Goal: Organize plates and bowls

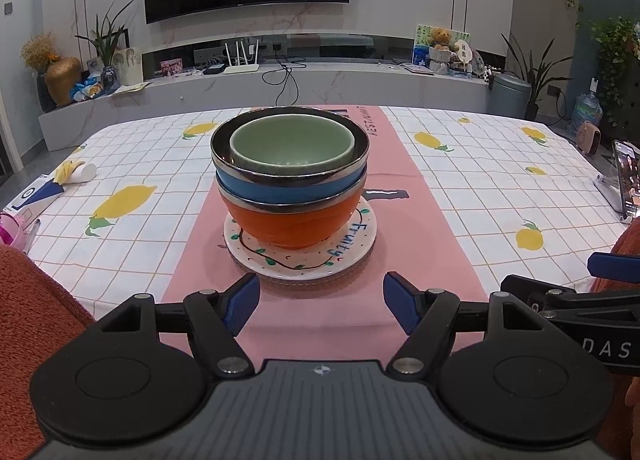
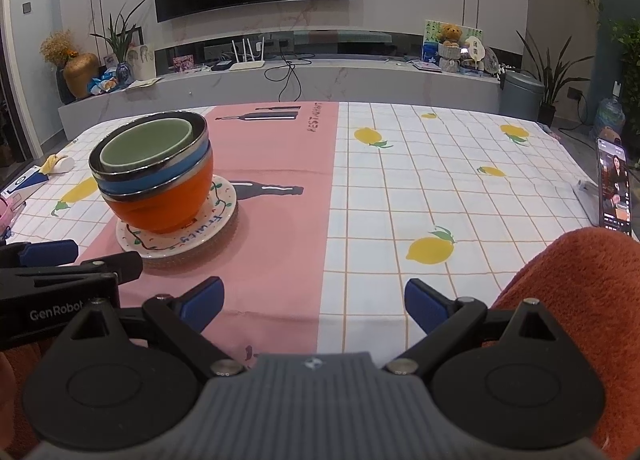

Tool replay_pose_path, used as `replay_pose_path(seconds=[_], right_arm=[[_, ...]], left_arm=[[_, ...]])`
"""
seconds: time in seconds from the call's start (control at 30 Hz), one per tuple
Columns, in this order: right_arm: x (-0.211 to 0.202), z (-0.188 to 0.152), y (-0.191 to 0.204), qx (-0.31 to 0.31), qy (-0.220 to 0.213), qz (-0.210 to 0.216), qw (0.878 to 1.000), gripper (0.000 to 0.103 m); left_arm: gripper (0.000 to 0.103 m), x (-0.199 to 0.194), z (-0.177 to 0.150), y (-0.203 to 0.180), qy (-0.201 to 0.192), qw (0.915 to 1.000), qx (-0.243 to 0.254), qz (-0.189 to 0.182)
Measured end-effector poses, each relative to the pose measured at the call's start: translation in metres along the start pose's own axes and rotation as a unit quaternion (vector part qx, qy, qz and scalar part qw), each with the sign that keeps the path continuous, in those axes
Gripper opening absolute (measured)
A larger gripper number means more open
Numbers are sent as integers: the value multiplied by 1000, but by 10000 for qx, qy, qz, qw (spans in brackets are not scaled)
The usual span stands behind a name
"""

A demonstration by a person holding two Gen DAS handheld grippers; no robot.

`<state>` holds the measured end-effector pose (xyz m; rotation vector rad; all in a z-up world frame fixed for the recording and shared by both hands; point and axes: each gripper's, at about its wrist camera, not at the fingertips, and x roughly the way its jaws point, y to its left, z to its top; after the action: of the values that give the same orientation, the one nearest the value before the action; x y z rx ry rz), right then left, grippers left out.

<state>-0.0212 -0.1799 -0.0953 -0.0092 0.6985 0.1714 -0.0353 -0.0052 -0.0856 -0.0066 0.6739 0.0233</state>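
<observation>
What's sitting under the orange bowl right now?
The orange bowl stands on a white round plate lettered "Fruity", which rests on a brownish mat on the pink cloth. The plate's centre is covered.

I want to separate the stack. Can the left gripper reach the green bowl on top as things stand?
Probably yes. The left gripper is open and faces the stack directly, with only bare pink cloth between. The green bowl sits nested inside the blue bowl, its rim exposed from above.

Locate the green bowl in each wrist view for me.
Left wrist: green bowl sits centre frame, on top of the bowl stack, straight ahead of the left tool.
Right wrist: green bowl sits upper left, on top of the same stack.
Shared landmark: the "fruity" plate under the stack.
</observation>
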Motion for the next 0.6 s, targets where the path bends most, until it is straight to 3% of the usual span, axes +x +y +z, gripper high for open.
replay_pose_path(seconds=[0.6], right_arm=[[2, 0, 1, -12, 59, 31, 10000, 95]], left_arm=[[83, 0, 1, 3, 31, 9999, -94, -39]])
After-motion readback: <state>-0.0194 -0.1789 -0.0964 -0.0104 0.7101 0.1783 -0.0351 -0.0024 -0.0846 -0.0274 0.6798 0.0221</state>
